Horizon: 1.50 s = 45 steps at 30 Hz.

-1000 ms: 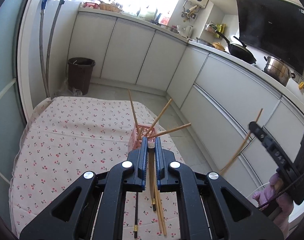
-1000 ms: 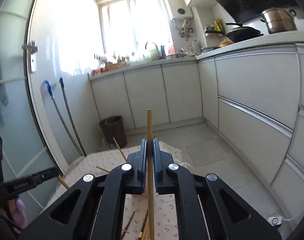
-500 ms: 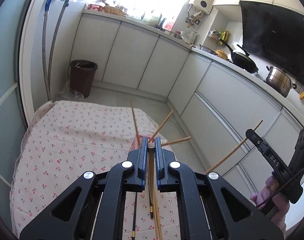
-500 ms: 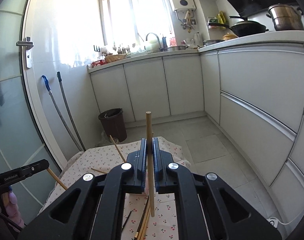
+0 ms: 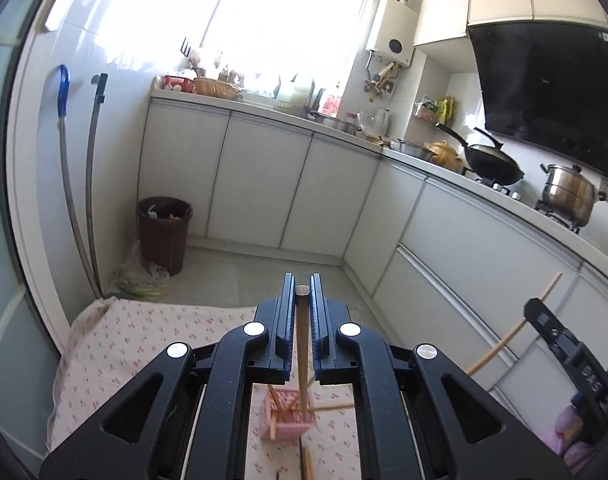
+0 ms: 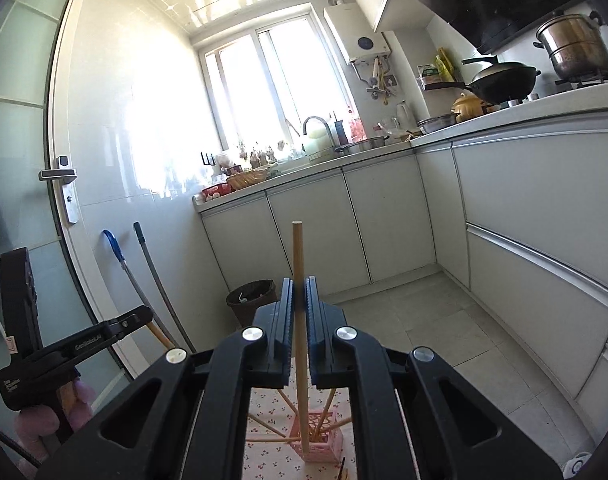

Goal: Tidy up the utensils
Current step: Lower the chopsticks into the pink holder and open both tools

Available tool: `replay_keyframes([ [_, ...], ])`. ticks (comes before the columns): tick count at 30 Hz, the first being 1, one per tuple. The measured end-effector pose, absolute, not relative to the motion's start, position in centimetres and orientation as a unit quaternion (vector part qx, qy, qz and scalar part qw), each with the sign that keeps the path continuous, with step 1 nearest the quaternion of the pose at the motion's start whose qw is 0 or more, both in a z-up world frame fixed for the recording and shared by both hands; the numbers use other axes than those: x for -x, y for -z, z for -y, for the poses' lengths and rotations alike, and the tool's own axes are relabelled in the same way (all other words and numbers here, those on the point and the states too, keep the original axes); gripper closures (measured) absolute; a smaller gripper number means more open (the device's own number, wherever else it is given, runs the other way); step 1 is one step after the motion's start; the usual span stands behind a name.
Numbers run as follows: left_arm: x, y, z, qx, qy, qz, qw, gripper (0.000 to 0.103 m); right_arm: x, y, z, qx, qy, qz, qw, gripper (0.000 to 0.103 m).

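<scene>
My left gripper (image 5: 303,292) is shut on a wooden chopstick (image 5: 303,356) that hangs down toward a pink slotted holder (image 5: 289,416) on the cherry-print cloth (image 5: 144,344). My right gripper (image 6: 299,294) is shut on another wooden chopstick (image 6: 298,264), held upright, its lower end over the same pink holder (image 6: 318,440). Several chopsticks stand tilted in the holder. The right gripper also shows at the right of the left wrist view (image 5: 560,344), the left gripper at the left of the right wrist view (image 6: 76,344).
More loose chopsticks (image 5: 308,462) lie on the cloth in front of the holder. A brown waste bin (image 5: 163,234) and two mop handles (image 5: 78,184) stand by the wall. White cabinets (image 5: 464,248) run along the back and right.
Both grippers have lifted and tilted up, each with its chopstick. The pink holder now sits low, behind the jaws, in both views.
</scene>
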<state>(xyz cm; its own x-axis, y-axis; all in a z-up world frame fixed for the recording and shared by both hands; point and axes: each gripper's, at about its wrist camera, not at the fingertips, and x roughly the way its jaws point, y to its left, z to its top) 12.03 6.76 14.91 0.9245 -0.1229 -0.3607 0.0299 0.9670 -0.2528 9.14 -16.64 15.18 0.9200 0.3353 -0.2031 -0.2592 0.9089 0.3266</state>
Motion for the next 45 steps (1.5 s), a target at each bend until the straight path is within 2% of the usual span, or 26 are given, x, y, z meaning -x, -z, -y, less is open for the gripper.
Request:
replay_keyframes([
  [9, -19.3, -9.2, -6.1, 0.1, 0.027, -0.274, 0.956, 0.095, -13.7, -12.7, 15.4, -0.156, -0.142, -0.146, 0.967, 0.097],
  [18, -13.1, -9.1, -12.6, 0.209, -0.003, -0.231, 0.95, 0.078, -15.5, -10.5, 13.8, -0.152, -0.128, -0.169, 0.965, 0.097],
  [28, -13.4, -6.8, -15.6, 0.255, -0.017, -0.276, 0.927, 0.078, -17.0, -8.7, 10.8, -0.139, -0.119, -0.177, 0.967, 0.097],
  [35, -13.4, -6.5, -15.3, 0.249, -0.013, -0.282, 0.927, 0.078, -19.0, -6.3, 9.3, -0.147, -0.132, -0.196, 0.96, 0.096],
  [42, -12.0, -7.2, -14.5, 0.233, -0.004, -0.278, 0.932, 0.076, -16.7, -6.9, 9.2, -0.12, -0.127, -0.212, 0.962, 0.095],
  [44, -11.6, -7.2, -13.9, 0.223, -0.001, -0.283, 0.933, 0.074, -15.7, -6.8, 9.1, -0.102, -0.123, -0.221, 0.962, 0.09],
  [45, -11.4, -7.1, -13.7, 0.219, -0.001, -0.285, 0.933, 0.072, -15.2, -6.7, 9.0, -0.094, -0.122, -0.227, 0.962, 0.079],
])
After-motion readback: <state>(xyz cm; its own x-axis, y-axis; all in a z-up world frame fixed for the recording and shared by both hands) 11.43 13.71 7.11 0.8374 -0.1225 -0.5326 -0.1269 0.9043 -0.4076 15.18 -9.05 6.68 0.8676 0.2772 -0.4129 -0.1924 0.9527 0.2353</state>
